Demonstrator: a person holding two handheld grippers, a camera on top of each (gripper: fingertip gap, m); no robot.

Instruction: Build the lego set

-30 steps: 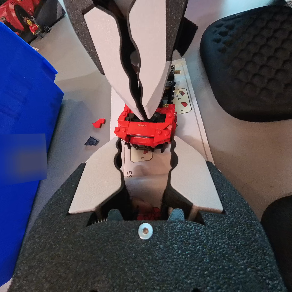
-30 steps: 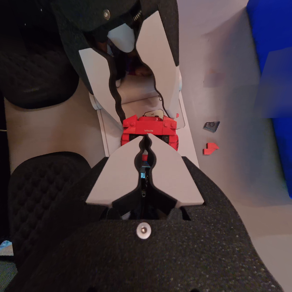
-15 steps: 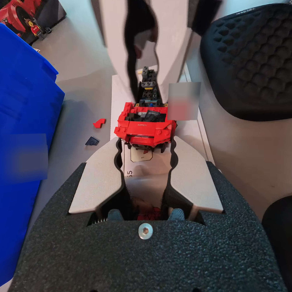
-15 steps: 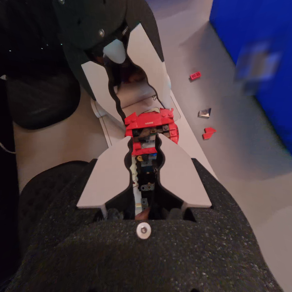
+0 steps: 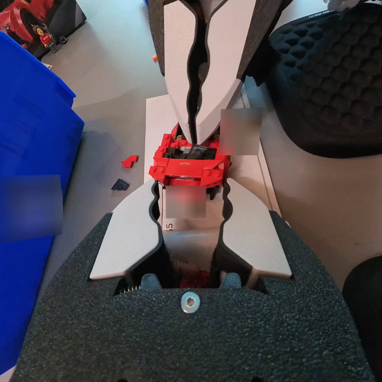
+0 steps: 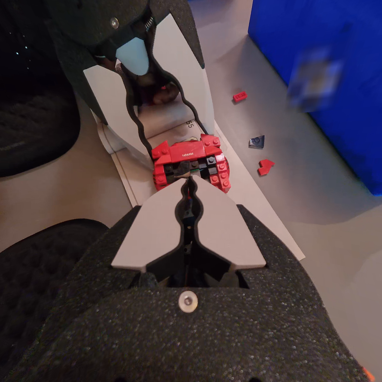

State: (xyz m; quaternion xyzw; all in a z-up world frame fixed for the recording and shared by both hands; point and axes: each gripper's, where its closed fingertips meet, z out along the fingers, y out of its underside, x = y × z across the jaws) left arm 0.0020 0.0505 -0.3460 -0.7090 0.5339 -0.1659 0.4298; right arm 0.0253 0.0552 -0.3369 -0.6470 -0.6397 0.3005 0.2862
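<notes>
Red brick-built car [image 5: 189, 165], black studded interior exposed, sits on white instruction booklet [image 5: 157, 115] on grey desk [image 5: 115, 78]. Left claw [image 5: 191, 187] spread at its rear; right claw [image 6: 188, 180] pinching a small dark translucent piece [image 6: 183, 170].

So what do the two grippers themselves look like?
Both match: the left gripper and right gripper have a black, grainy-textured body with one silver screw in the middle. Each carries two flat, pale grey pointed fingers whose inner edges are lined with wavy black padding. No cables or sleeves show.
</notes>
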